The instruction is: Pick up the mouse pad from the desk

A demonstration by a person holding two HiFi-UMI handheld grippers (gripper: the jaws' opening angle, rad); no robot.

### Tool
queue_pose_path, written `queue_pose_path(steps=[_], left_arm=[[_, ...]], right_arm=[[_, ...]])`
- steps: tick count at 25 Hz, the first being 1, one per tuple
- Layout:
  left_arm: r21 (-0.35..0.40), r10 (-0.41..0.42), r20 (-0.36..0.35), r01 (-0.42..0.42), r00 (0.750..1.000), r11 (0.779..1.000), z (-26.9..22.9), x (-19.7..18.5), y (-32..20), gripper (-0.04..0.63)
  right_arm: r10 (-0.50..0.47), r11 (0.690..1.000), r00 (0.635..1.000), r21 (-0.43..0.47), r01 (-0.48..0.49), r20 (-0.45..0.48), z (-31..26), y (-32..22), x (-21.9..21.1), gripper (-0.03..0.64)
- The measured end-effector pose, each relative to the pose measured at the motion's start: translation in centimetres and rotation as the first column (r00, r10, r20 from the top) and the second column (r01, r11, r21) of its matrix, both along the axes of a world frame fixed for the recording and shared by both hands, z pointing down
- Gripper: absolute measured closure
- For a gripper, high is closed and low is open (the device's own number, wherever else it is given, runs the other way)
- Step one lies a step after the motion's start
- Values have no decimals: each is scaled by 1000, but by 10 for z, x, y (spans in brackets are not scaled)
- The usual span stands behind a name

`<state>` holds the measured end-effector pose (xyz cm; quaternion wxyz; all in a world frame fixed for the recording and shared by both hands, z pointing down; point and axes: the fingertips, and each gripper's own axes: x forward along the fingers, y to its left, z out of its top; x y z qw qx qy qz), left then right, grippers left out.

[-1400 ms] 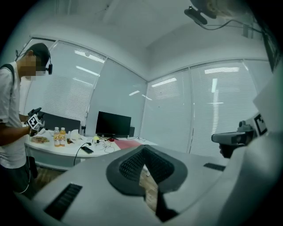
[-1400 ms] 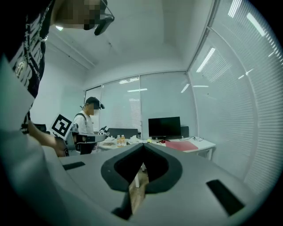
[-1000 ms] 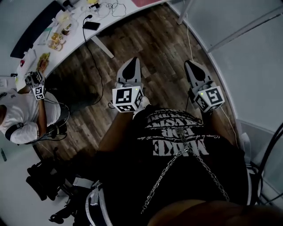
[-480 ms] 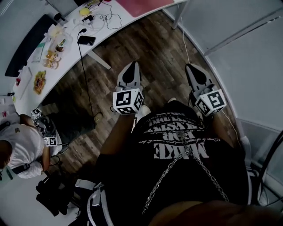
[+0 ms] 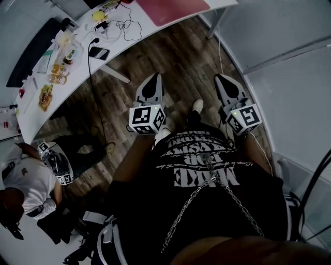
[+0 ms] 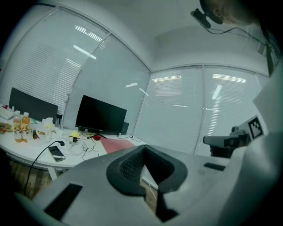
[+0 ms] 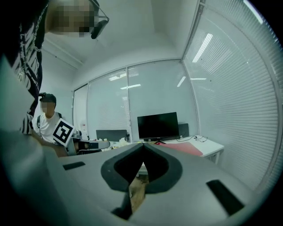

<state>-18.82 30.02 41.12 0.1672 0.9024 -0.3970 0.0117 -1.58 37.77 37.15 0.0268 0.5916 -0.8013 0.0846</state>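
Observation:
The red mouse pad point(image 5: 170, 8) lies on the white desk point(image 5: 77, 57) at the top of the head view, far ahead of both grippers. It shows as a pinkish sheet point(image 6: 116, 145) in front of the black monitor point(image 6: 101, 115) in the left gripper view, and again as a mouse pad point(image 7: 188, 148) in the right gripper view. My left gripper point(image 5: 155, 76) and right gripper point(image 5: 219, 77) are held side by side over the wooden floor. Both are shut with nothing between the jaws, as the left gripper point(image 6: 145, 148) and right gripper point(image 7: 143, 145) show in their own views.
The desk carries a phone point(image 5: 98, 53), tangled cables point(image 5: 121, 26), bottles point(image 6: 20, 126) and snacks point(image 5: 57, 72). A desk leg point(image 5: 116, 75) slants to the floor. Another person point(image 5: 26, 181) sits at lower left holding marker-cube grippers point(image 5: 57, 165). Blinded glass walls point(image 5: 289, 77) close the right side.
Both grippers have advanced over the floor toward the desk. The red mouse pad has come further into the head view, and the seated person has slid down the left edge.

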Motion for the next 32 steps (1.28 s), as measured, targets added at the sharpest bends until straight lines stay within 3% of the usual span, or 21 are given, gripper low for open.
queue_pose_path(steps=[9, 21, 32], left_arm=[[14, -61, -1, 61, 998, 998, -18, 74, -68, 589], [37, -75, -5, 75, 997, 996, -37, 177, -97, 589], [34, -58, 37, 57, 998, 998, -38, 200, -113, 589]], right_arm=[[-113, 994, 993, 9, 113, 11, -13, -83, 66, 617], [-172, 985, 985, 26, 173, -19, -17, -113, 165, 617], [-142, 990, 988, 18, 141, 62, -16, -137, 190, 617]])
